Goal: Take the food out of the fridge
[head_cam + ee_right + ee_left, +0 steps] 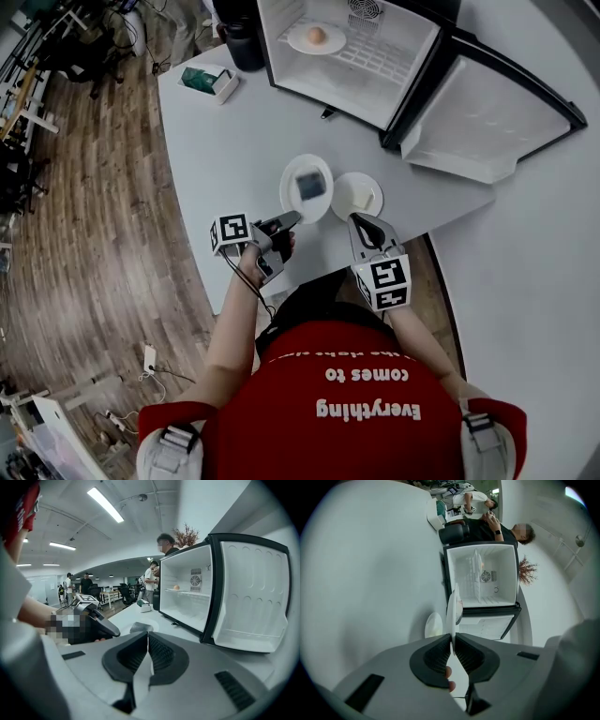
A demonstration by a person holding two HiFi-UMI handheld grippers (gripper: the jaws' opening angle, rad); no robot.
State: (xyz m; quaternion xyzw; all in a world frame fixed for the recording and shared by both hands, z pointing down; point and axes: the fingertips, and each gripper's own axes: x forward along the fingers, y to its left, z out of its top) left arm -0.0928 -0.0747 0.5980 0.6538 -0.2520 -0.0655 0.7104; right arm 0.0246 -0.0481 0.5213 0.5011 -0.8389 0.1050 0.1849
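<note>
1. Food left in the fridge (pixel 394 56): a round tan piece (pixel 317 36) on a small plate (pixel 298 42) sits on the shelf. It lies at about 12 o'clock from both tools and well apart from them.
2. The left tool (pixel 289 222) is clamped on the rim of a held plate (pixel 291 192) that carries a dark slab (pixel 310 185). This plate extends toward its 1 o'clock over the worktop (pixel 234 141), and the left gripper view shows it edge-on between the pads. Whether it rests on the worktop I cannot tell.
3. The right tool (pixel 362 221) has its jaws together with nothing seen between them. A second plate (pixel 343 187) with a pale piece (pixel 366 198) lies just beyond its tip, at 12 o'clock.
4. Judgement: the right tool is the free one, and both are about equally far from the shelf. The door (pixel 487 117) hangs open toward 2 o'clock, so the reach should run straight up toward 12 o'clock, to the left of the door. The small plate is round, so its near rim is the part to take.
</note>
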